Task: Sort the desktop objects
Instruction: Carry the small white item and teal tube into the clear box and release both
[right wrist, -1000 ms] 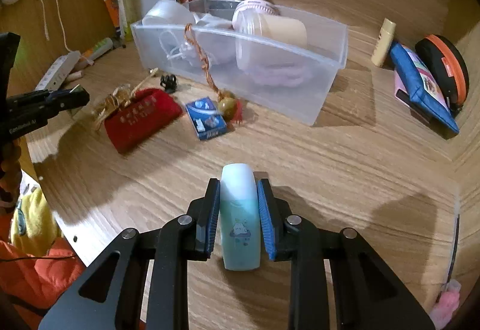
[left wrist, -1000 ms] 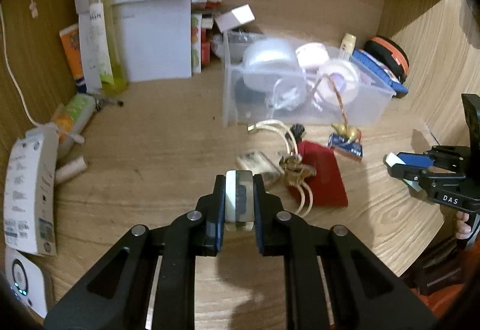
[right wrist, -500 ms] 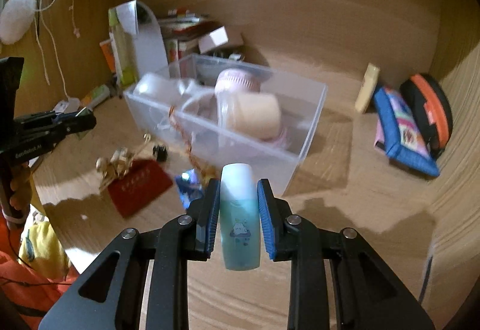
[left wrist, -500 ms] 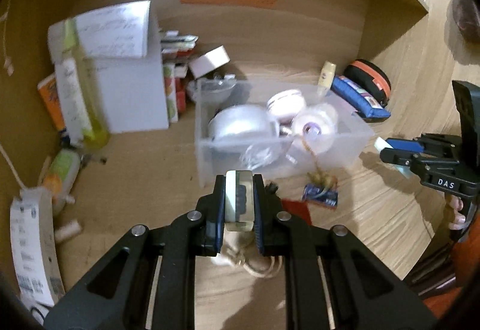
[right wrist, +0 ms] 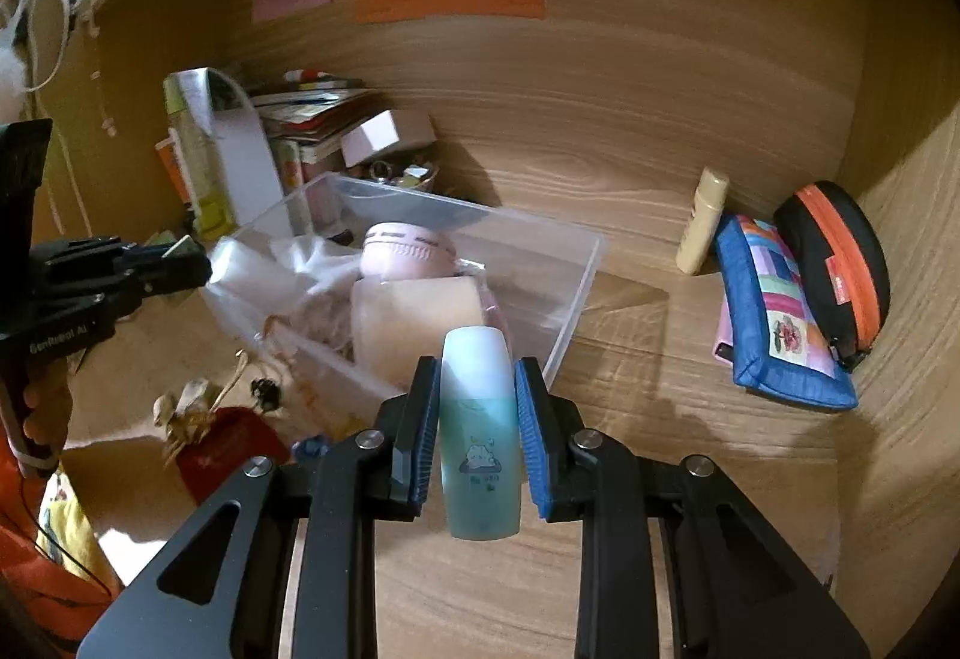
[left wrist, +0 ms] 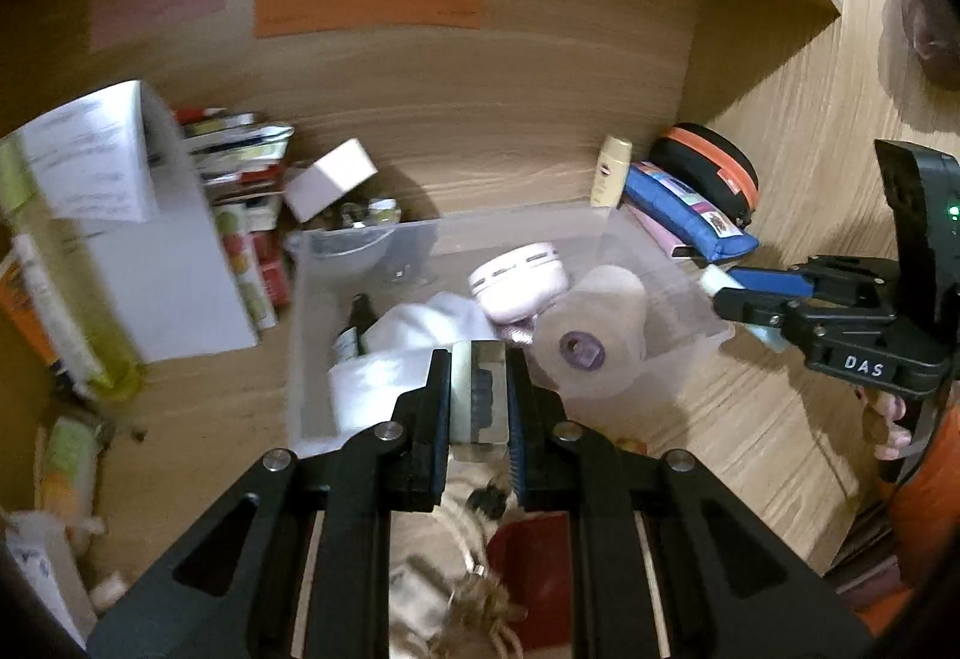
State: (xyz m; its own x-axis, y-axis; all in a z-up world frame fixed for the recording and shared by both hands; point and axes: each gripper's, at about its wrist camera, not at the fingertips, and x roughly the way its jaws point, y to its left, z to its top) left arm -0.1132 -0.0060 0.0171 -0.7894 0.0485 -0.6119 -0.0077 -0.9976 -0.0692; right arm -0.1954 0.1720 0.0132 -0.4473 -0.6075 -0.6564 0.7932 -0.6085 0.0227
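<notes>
My left gripper [left wrist: 478, 401] is shut on a small clear block with a dark middle [left wrist: 478, 395], held in the air over the near edge of the clear plastic bin [left wrist: 660, 251]. My right gripper [right wrist: 477, 419] is shut on a teal and white bottle [right wrist: 478, 431], held above the bin's near right corner [right wrist: 570, 311]. The bin holds a pink round device [left wrist: 519, 281], a cream roll [left wrist: 594, 329] and white cloth [left wrist: 414, 341]. The right gripper also shows at the right of the left wrist view [left wrist: 744, 299], and the left gripper at the left of the right wrist view [right wrist: 180, 263].
On the desk in front of the bin lie a red pouch [right wrist: 228, 449] and a straw ornament [right wrist: 186, 413]. A blue pouch [right wrist: 774, 311], an orange-trimmed black case [right wrist: 840, 263] and a cream tube [right wrist: 702, 221] stand at the right. Books and a white box [left wrist: 168, 251] stand at the back left.
Both grippers have risen and moved forward from the desk front to over the bin, each still holding its object. The views now look down into the bin.
</notes>
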